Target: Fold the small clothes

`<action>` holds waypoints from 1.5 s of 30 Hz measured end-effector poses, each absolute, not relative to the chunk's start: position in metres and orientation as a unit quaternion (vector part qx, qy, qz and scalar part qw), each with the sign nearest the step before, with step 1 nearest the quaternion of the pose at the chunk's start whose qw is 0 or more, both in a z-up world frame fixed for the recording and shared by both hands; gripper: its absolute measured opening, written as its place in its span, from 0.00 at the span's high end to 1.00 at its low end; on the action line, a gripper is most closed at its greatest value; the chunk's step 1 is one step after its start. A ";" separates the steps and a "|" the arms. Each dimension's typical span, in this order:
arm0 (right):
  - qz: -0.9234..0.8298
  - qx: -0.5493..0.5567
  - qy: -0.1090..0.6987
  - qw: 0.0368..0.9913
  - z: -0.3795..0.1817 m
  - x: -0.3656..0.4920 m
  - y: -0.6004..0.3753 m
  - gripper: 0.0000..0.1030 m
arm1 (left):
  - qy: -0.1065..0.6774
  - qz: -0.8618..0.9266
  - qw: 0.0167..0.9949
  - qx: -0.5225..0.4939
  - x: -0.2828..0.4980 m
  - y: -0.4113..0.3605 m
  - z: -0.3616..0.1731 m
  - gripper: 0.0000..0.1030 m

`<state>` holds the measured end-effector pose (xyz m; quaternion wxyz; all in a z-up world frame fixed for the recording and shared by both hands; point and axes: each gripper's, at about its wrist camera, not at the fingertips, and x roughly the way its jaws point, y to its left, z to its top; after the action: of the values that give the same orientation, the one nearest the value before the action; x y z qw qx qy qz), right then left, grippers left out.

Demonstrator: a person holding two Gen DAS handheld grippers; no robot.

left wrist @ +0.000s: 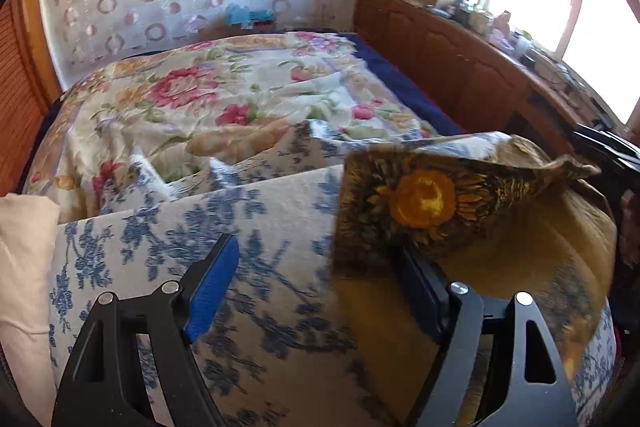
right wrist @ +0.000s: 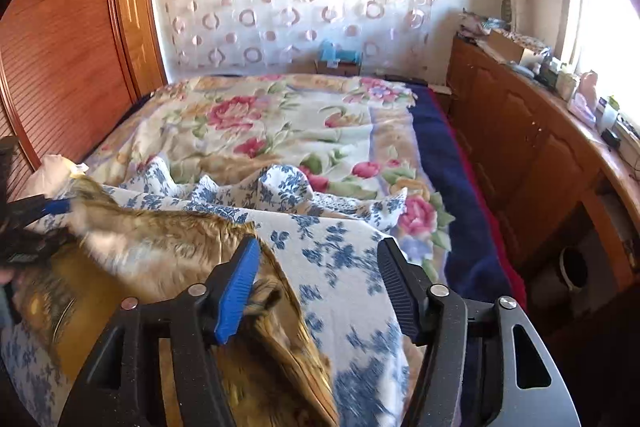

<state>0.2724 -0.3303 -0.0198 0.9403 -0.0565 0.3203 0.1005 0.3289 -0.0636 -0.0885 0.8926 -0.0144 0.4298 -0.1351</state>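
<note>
The small garment to be folded is a brown and mustard-yellow cloth printed with a sunflower point(left wrist: 424, 203). It lies on a white sheet with a blue flower pattern point(left wrist: 248, 227), spread over the near end of a bed whose cream bedspread carries large red and pink roses point(left wrist: 192, 91). The sheet likely serves as a flat working surface, so that the cloth can be smoothed and creased without sinking into the rumpled bedspread.

One flap of the cloth stands up off the sheet, its printed side turned toward the left wrist camera, with the plain mustard side below it. The left gripper point(left wrist: 320, 287) has its fingers spread wide: the blue-padded one is bare over the sheet, while the dark one is tucked under the raised flap's edge. It appears released rather than pinching, though the flap hides that fingertip, so contact there cannot be ruled out.

In the right wrist view the right gripper point(right wrist: 316, 279) is also spread apart. Its blue pad touches or sits just over the cloth's frayed brown edge point(right wrist: 264, 295), and its dark finger hovers over bare sheet. It grips nothing. At the far left of that view the left gripper's blue fingertip point(right wrist: 56, 206) shows beside the lifted, blurred part of the cloth.

Judging by the lifted flap, a fold is under way: one side is being turned across the middle, and the right gripper seems placed to catch or steady the near edge.

A wooden sideboard point(right wrist: 520, 131) crowded with small items runs along the bed's right side under a bright window.
</note>
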 end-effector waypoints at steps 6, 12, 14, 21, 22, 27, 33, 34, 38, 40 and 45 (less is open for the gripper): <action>0.128 -0.049 0.303 0.943 -0.030 0.217 -0.338 0.21 | 0.441 -0.121 0.889 -0.027 0.335 -0.051 -0.099 0.23; 0.143 -0.039 0.357 0.922 -0.064 0.230 -0.334 0.20 | 0.430 -0.147 0.890 -0.044 0.317 -0.050 -0.087 0.23; 0.138 -0.026 0.376 0.916 -0.074 0.241 -0.336 0.20 | 0.430 -0.165 0.886 -0.048 0.308 -0.050 -0.084 0.23; 0.159 0.016 0.416 0.895 -0.088 0.260 -0.341 0.20 | 0.459 -0.201 0.863 -0.061 0.290 -0.059 -0.091 0.23; 0.164 0.019 0.420 0.892 -0.088 0.262 -0.341 0.20 | 0.465 -0.206 0.859 -0.068 0.288 -0.060 -0.094 0.23; 0.170 0.017 0.428 0.888 -0.090 0.270 -0.344 0.21 | 0.466 -0.206 0.856 -0.088 0.282 -0.061 -0.098 0.23; 0.188 0.017 0.432 0.882 -0.086 0.271 -0.344 0.44 | 0.474 -0.226 0.843 -0.118 0.270 -0.064 -0.099 0.41; 0.192 0.017 0.433 0.881 -0.087 0.273 -0.344 0.49 | 0.476 -0.232 0.839 -0.124 0.268 -0.064 -0.099 0.46; 0.214 0.013 0.434 0.875 -0.092 0.273 -0.343 0.71 | 0.482 -0.245 0.827 -0.154 0.263 -0.062 -0.101 0.53; 0.218 0.001 0.428 0.877 -0.090 0.271 -0.343 0.83 | 0.481 -0.244 0.827 -0.160 0.259 -0.062 -0.101 0.53; 0.206 -0.017 0.403 0.892 -0.088 0.259 -0.342 0.87 | 0.484 -0.251 0.823 -0.164 0.253 -0.066 -0.100 0.66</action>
<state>0.2595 -0.3419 -0.0878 0.8916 -0.0165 0.4029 0.2062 0.2534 -0.0658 -0.0997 0.8225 -0.1635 0.4836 -0.2508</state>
